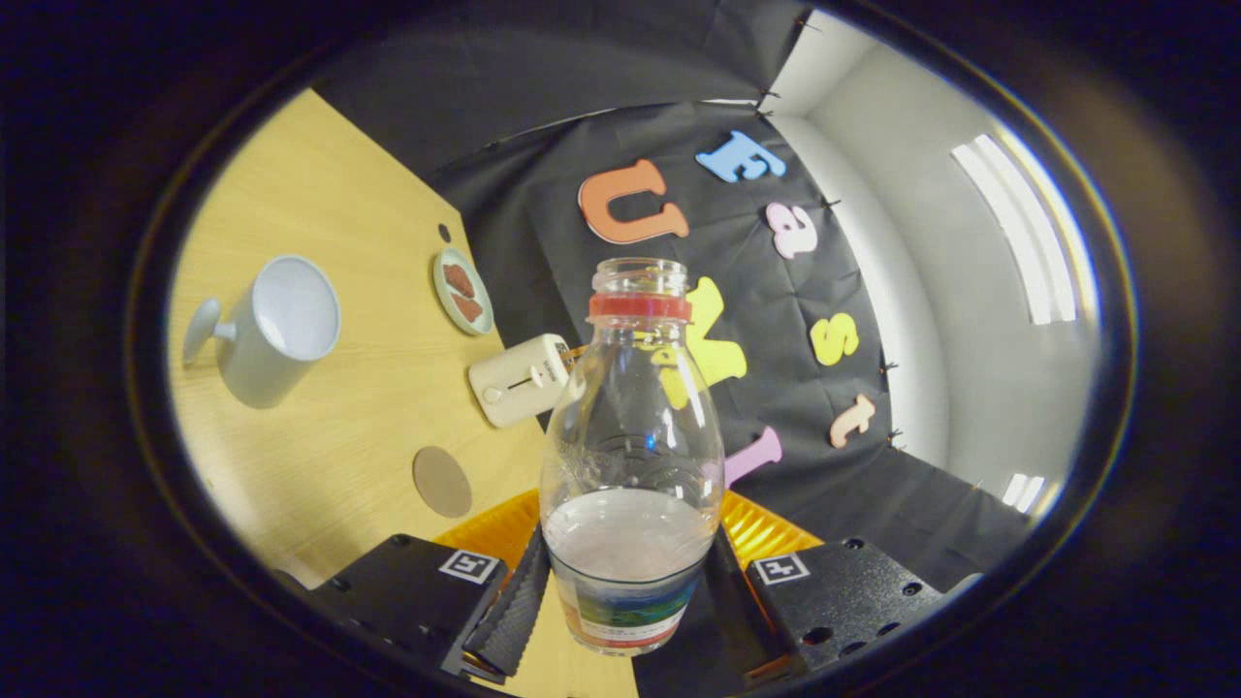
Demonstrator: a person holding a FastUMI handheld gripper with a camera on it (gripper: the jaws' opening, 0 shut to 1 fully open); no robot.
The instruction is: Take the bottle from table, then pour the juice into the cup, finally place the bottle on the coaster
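A clear plastic bottle [632, 456] with a red neck ring and no cap stands between my fingers, and my gripper [625, 596] is shut on its labelled lower part. Pale liquid fills about the lowest third of it. The whole view is tilted, so the wooden table [330, 368] slopes away to the left. A white cup [276, 330] with a handle sits on the table far beyond my left finger, its mouth open toward me. A round brown coaster [442, 481] lies on the table just ahead of my left finger.
A white toaster [519, 380] stands near the table's far edge, close behind the bottle. A small plate [462, 291] with brown pieces lies beyond it. An orange ribbed thing [494, 528] shows just behind the bottle's base.
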